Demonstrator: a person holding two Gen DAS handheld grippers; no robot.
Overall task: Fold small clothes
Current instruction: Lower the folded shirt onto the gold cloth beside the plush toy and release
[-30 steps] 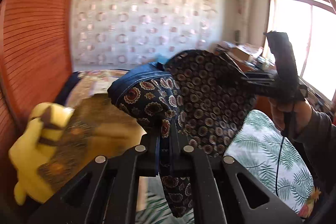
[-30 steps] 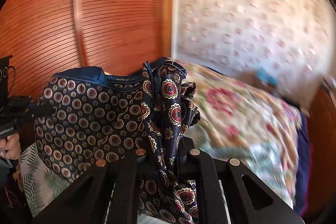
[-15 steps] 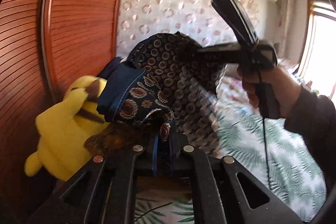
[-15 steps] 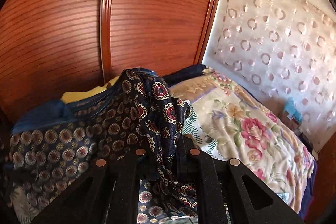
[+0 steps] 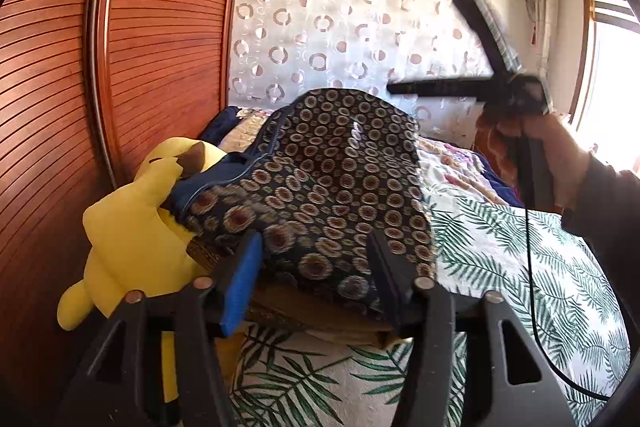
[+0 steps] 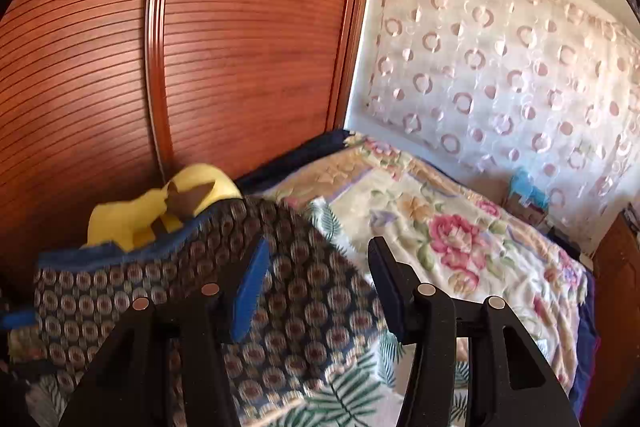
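A dark navy garment with a round medallion print and a blue waistband [image 5: 320, 195] lies on a pile of folded brown cloth on the bed, partly over a yellow plush toy [image 5: 136, 227]. It also shows in the right wrist view [image 6: 224, 291]. My left gripper [image 5: 312, 247] is open just over its near edge, holding nothing. My right gripper [image 6: 316, 259] is open above the garment's right side. In the left wrist view the right gripper [image 5: 404, 90] is raised in the person's hand, blurred.
A red-brown slatted wardrobe [image 5: 120, 67] stands close on the left. The bed has a palm-leaf sheet [image 5: 500, 267] and a floral blanket [image 6: 460, 227]. A circle-pattern curtain [image 6: 500, 75] covers the far wall. A cable [image 5: 532, 287] hangs from the right gripper.
Both grippers held the garment in the air, lowered it onto the pile by the plush toy, then opened and let it go. The right gripper has lifted away.
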